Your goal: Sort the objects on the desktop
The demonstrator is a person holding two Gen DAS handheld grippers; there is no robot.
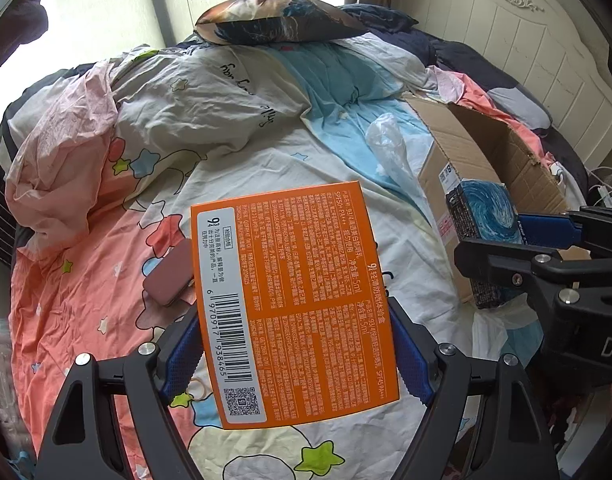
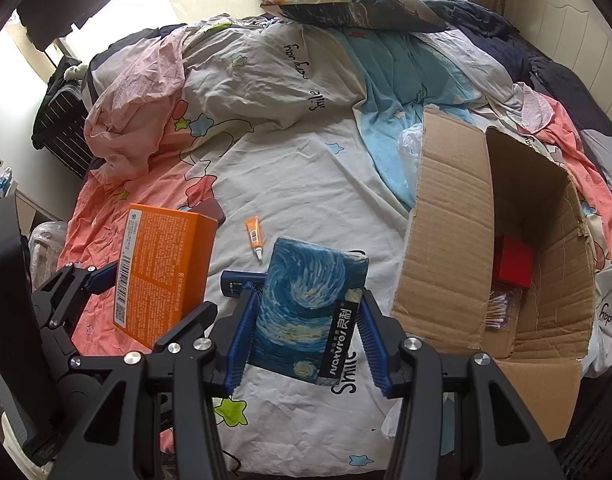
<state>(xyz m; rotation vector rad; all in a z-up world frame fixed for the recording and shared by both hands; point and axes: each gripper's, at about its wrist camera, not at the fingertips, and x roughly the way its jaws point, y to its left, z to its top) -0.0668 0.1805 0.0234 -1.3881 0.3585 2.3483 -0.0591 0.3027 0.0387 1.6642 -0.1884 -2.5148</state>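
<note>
My left gripper (image 1: 296, 344) is shut on an orange box (image 1: 294, 300) with a barcode, held above the bedspread. That orange box (image 2: 166, 272) also shows at the left of the right wrist view, clamped by the left gripper (image 2: 146, 292). My right gripper (image 2: 306, 320) is shut on a blue swirl-patterned box (image 2: 306, 312), lifted just left of an open cardboard box (image 2: 446, 240). From the left wrist view the blue box (image 1: 482, 216) hangs beside the cardboard box (image 1: 466, 148). A small orange tube (image 2: 255, 236) and a dark blue item (image 2: 242, 282) lie on the bed.
A maroon case (image 1: 168, 276) and a rubber band (image 1: 198, 386) lie on the patterned bedspread (image 2: 306, 168). Inside the cardboard box are a red box (image 2: 514, 262) and cotton swabs (image 2: 498, 310). A clear plastic bag (image 1: 390, 148), a pillow (image 2: 354, 4) and a white headboard (image 1: 526, 40) lie beyond.
</note>
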